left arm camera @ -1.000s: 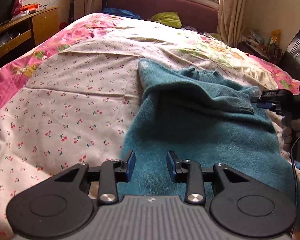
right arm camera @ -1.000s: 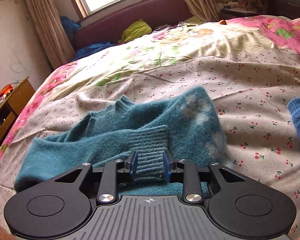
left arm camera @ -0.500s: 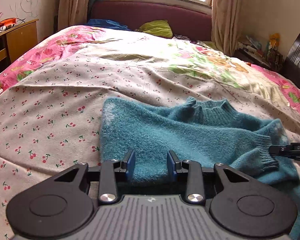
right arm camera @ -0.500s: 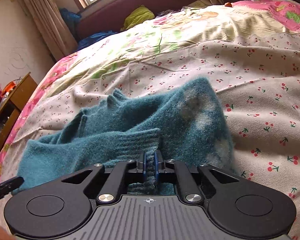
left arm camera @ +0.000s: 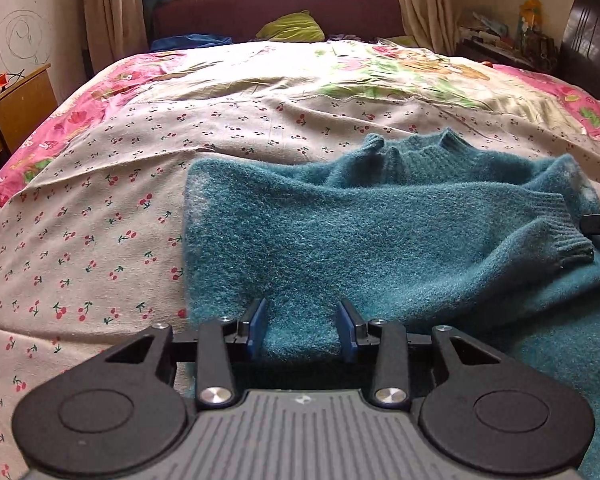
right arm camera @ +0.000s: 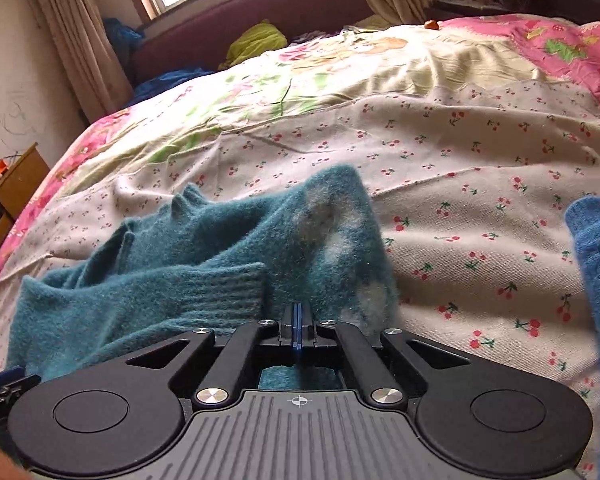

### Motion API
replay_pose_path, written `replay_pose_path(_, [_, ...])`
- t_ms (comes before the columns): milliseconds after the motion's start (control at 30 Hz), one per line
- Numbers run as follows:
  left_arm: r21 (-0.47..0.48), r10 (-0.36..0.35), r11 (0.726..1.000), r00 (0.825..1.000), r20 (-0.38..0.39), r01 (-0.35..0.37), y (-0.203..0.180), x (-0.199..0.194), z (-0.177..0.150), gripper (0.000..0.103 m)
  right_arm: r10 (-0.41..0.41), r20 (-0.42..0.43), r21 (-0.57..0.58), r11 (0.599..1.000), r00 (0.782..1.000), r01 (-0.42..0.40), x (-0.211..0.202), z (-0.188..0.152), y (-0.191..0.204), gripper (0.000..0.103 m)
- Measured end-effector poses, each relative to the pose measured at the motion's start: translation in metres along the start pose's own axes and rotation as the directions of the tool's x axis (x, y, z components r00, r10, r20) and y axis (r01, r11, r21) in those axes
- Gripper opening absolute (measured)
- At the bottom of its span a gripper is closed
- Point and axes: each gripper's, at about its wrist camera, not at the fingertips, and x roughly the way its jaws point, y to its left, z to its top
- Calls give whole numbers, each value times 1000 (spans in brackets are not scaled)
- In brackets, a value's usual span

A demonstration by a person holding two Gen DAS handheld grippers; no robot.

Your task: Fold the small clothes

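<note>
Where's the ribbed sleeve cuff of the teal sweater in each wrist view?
Left wrist: the ribbed sleeve cuff lies at the right edge, on top of the teal sweater.
Right wrist: it sits low and left of centre, just left of the right gripper.
Shared landmark: the yellow-green cloth by the maroon headboard.

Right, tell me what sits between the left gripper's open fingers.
In the left wrist view, a fold of the teal sweater fills the gap of the left gripper; the jaws stand apart and have not closed on it.
</note>
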Motion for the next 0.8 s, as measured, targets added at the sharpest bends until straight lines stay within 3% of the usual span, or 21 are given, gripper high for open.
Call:
replay_pose_path(67, [16,15,1000,1000,2,-15,-3,2,-3,49,4,9,-22,1000,1000,-3,-15,-1,2,0])
replay_pose_path(100, [28,26,999,1000,7,-26,-6,1,-3,49,32,5,-42,999,999,-32,-24,-3,4,7])
replay_pose_path(133, [29,26,999,1000,10,-27,-7,-2,-3,48,72,-5,-62,995,997,-72,-38,-7,5,7])
replay_pose_path(267, [-36,-49,998,999,6,49,8,-41,-13,48,128,-61,-69,989,990,-132,-95,-36,-6,10])
replay_pose_path(500, [-93,-85,993,993,-79,77,25,-128,-92,48,69,-204,-59,995,976,-83,-172,-122,-36,34])
replay_pose_path(700, [-143,-57,989,990,-128,38,27,-171,-144,49,100,-315,4,995,944,-104,-189,-173,-46,44])
replay_pose_path(800, [-160,-44,987,992,-114,26,30,-181,-154,51,89,-316,-33,994,944,-105,-186,-187,-41,45])
